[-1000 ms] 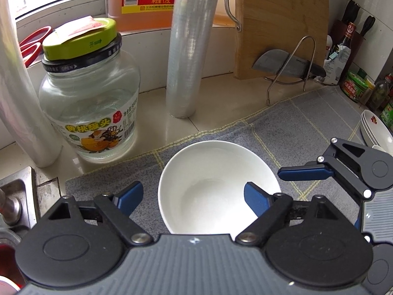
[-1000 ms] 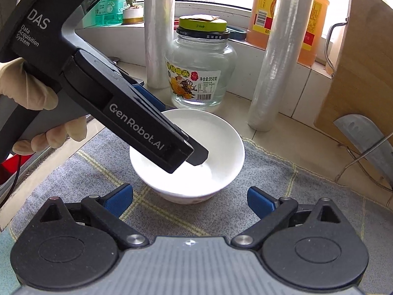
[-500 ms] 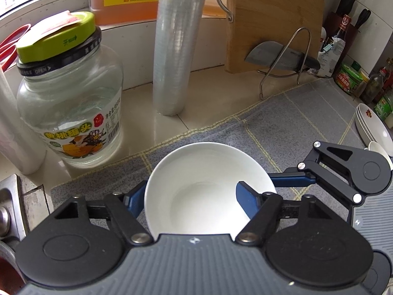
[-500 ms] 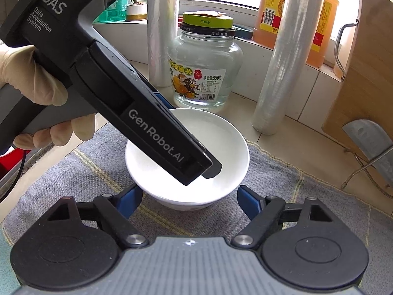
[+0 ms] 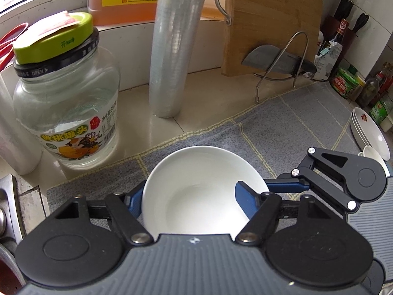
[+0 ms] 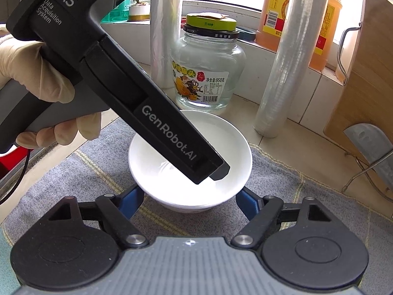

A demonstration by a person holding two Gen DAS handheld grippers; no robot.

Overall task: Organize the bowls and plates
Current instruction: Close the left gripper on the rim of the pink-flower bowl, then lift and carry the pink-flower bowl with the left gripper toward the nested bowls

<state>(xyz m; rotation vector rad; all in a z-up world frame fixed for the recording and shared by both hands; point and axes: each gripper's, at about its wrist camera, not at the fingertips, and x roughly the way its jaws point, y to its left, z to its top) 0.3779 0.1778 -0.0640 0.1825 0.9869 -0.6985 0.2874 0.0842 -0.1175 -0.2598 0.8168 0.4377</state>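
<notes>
A glass jar stands on the counter at left. Beside it, on the grey mat, the white bowl sits clamped across its rim by the left gripper. The right gripper has just been closing around the bowl's base, apparently touching.

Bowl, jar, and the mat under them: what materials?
White bowl: looks like glazed ceramic, glossy with soft reflections. Jar: clear glass, see-through walls, with a green lid, probably metal. Mat: grey woven fabric, matte, visible weave and yellow grid lines.
</notes>
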